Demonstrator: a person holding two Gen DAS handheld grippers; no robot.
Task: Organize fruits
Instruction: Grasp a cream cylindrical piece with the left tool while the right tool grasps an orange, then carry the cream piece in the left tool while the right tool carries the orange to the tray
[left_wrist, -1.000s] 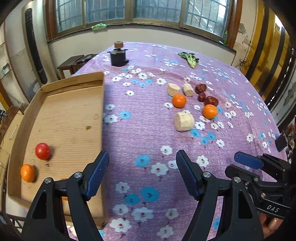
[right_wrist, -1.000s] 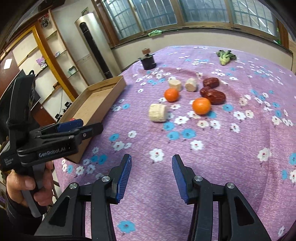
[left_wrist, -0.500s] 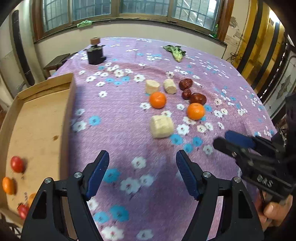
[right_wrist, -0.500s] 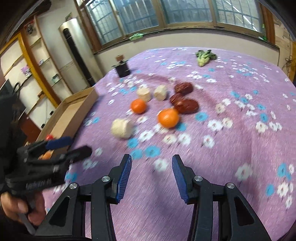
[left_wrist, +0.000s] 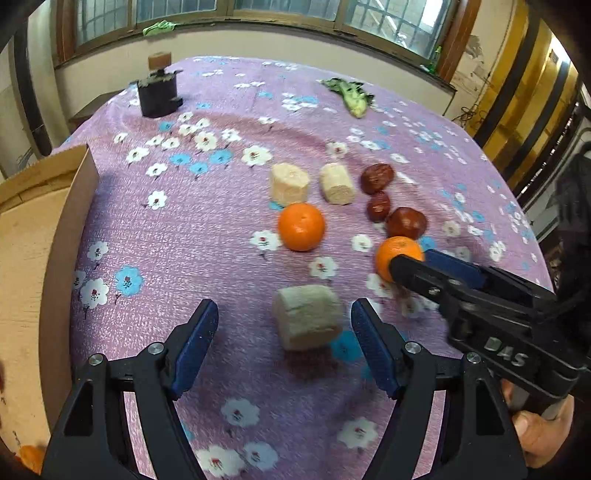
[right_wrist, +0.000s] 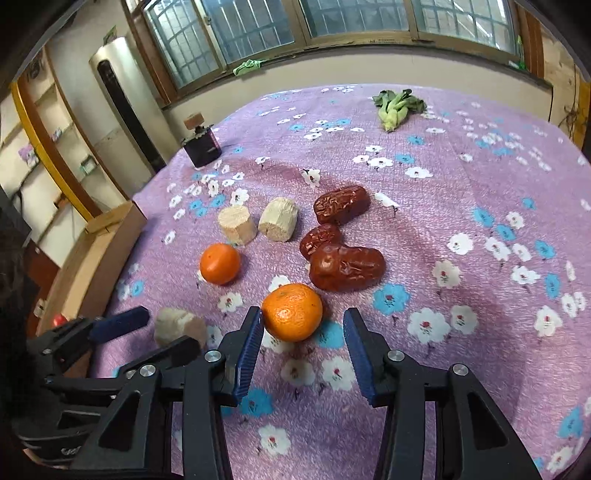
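Observation:
On the purple flowered cloth lie two oranges, three red dates and three pale cut chunks. My left gripper (left_wrist: 284, 332) is open, with the nearest pale chunk (left_wrist: 306, 321) between its fingers. My right gripper (right_wrist: 303, 343) is open around the near orange (right_wrist: 292, 312), which also shows in the left wrist view (left_wrist: 397, 254). The second orange (left_wrist: 301, 227) lies further left (right_wrist: 219, 263). The dates (right_wrist: 345, 267) lie just beyond the near orange. The wooden tray (left_wrist: 29, 258) is at the left.
Two more pale chunks (right_wrist: 258, 221) lie beyond the oranges. A dark bottle with a cork (left_wrist: 157, 90) and a green vegetable (right_wrist: 395, 107) stand at the far side. The tray holds a little fruit at its near corner (left_wrist: 31, 456).
Both grippers have moved forward to the fruit group. The left now straddles the pale chunk, the right straddles the near orange. Both stay open.

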